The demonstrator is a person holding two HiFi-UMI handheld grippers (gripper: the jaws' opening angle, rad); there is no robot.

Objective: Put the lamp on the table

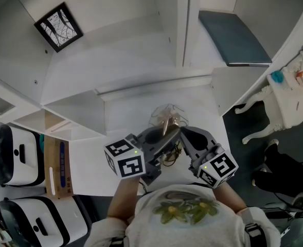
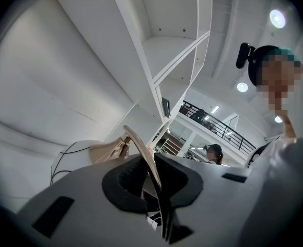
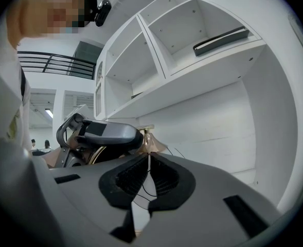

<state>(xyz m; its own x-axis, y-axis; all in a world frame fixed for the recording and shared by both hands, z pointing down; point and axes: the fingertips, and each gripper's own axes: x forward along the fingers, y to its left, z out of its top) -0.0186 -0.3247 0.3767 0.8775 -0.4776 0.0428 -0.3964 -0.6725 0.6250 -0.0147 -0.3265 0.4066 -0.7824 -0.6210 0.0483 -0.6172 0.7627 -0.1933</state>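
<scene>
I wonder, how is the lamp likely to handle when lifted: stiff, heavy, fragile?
Probably light for its size: the lamp is mostly thin wire loops around a small brass-coloured core. Likely fragile too; those wires look easy to bend. Held by a thin strip, it may twist.

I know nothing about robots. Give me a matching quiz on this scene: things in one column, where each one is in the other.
Things:
1. lamp
2. picture
3. dark book
4. side table

Places:
a. flat in the right shelf bay
b. gripped by the left tool and the right tool
c. on the dark floor, far right
d. in the left shelf bay

Pairs: 1-b, 2-d, 3-a, 4-c
</scene>
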